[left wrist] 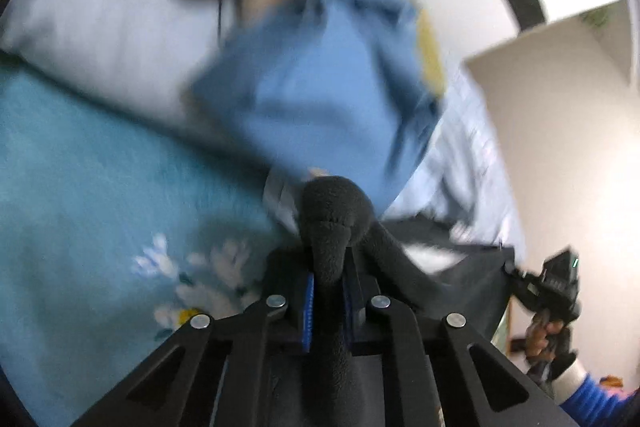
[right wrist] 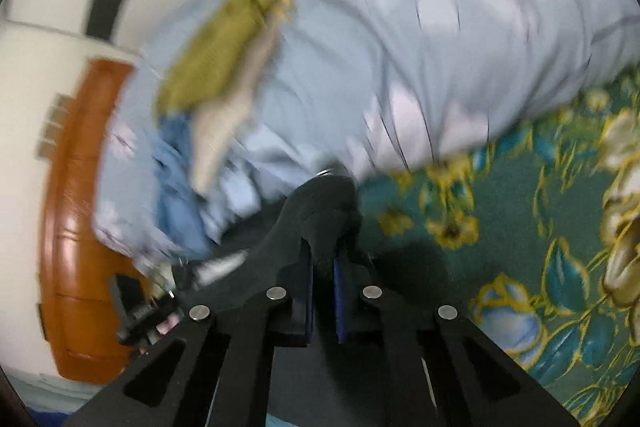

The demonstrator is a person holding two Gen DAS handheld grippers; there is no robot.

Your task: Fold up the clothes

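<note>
Black fleece garment [left wrist: 334, 223] is bunching between the blue-padded fingers of the left gripper [left wrist: 327, 287], which is clenching it just above the teal floral bedspread [left wrist: 80, 195]. Off to the right, the right gripper [right wrist: 323, 279] is pinching another edge of the same dark cloth, stretching it between them. Farther off, a blue garment [left wrist: 320, 87] and an olive one [right wrist: 212, 59] are lying on the pale flowered quilt [right wrist: 460, 47], all blurred.
</note>
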